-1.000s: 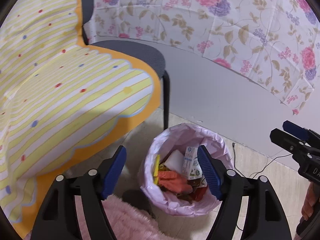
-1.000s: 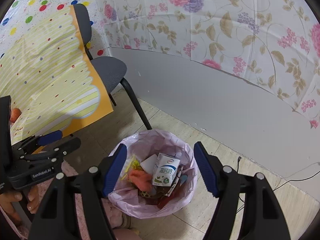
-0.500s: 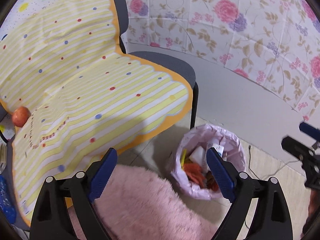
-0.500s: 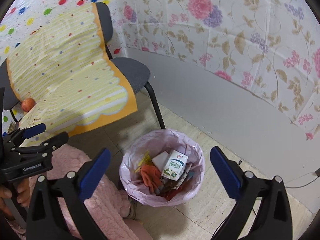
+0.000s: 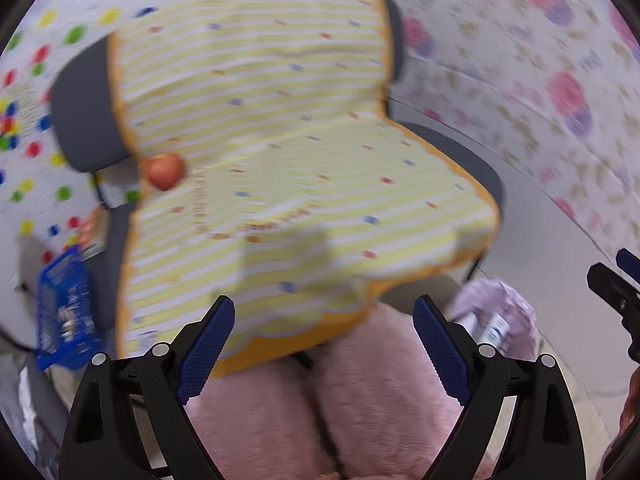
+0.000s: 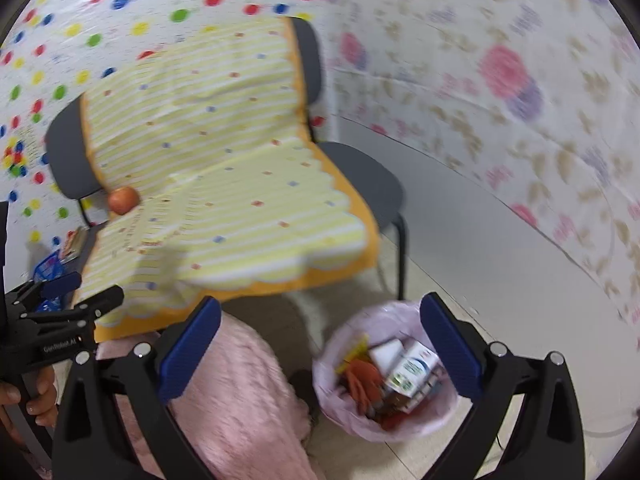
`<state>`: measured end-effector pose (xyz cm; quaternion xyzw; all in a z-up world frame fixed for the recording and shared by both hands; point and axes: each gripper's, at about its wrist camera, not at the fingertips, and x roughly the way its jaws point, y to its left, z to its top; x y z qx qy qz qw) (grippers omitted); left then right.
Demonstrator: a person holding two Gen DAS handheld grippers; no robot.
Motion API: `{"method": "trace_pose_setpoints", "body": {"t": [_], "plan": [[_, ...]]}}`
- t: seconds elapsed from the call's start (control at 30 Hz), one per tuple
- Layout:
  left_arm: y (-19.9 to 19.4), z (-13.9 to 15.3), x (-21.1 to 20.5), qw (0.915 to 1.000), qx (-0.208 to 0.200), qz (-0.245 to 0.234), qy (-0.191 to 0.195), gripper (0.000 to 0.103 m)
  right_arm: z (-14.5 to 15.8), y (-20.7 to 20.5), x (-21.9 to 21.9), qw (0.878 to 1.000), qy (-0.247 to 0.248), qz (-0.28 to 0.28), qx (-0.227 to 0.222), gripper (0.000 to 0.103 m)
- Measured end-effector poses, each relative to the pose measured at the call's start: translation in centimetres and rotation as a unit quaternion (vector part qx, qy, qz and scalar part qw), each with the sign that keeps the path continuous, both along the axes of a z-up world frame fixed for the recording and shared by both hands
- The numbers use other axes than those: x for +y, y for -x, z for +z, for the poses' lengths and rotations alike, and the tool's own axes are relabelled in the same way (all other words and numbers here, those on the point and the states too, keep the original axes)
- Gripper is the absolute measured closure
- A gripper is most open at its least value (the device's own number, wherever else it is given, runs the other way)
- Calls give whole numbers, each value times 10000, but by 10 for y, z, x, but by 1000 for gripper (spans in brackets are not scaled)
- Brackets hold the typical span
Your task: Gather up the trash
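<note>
Both tongs stand wide, empty: left gripper, right gripper. Striped cloth over chairs at 11 o'clock. Only the right view shows the trash bin's contents clearly.

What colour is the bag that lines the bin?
The bag is pale pink; the right wrist view shows it best.

Bright, even light; heavy motion blur, fisheye-warped edges.
</note>
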<state>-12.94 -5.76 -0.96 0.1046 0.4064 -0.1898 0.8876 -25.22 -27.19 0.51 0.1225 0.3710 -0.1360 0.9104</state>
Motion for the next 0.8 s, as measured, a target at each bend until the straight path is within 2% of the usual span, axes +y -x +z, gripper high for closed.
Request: {"method": "trace_pose_setpoints", "body": {"t": [0.17,0.3,0.47,0.8], "plan": [[-3,14,38,9984,-158,534,6,13,12,-27,31,9985,102,538,-11,5],[-1,19,60,9964,-240,799,-157,13,19,-39,46,9969,171,769,27,5],[-4,23,80,9941,-279,1038,-169,13,23,-48,60,9950,177,977,36,5],[-8,25,87,9937,-269,1087,-68,13,23,-57,74,9934,223,1128,63,5]]}}
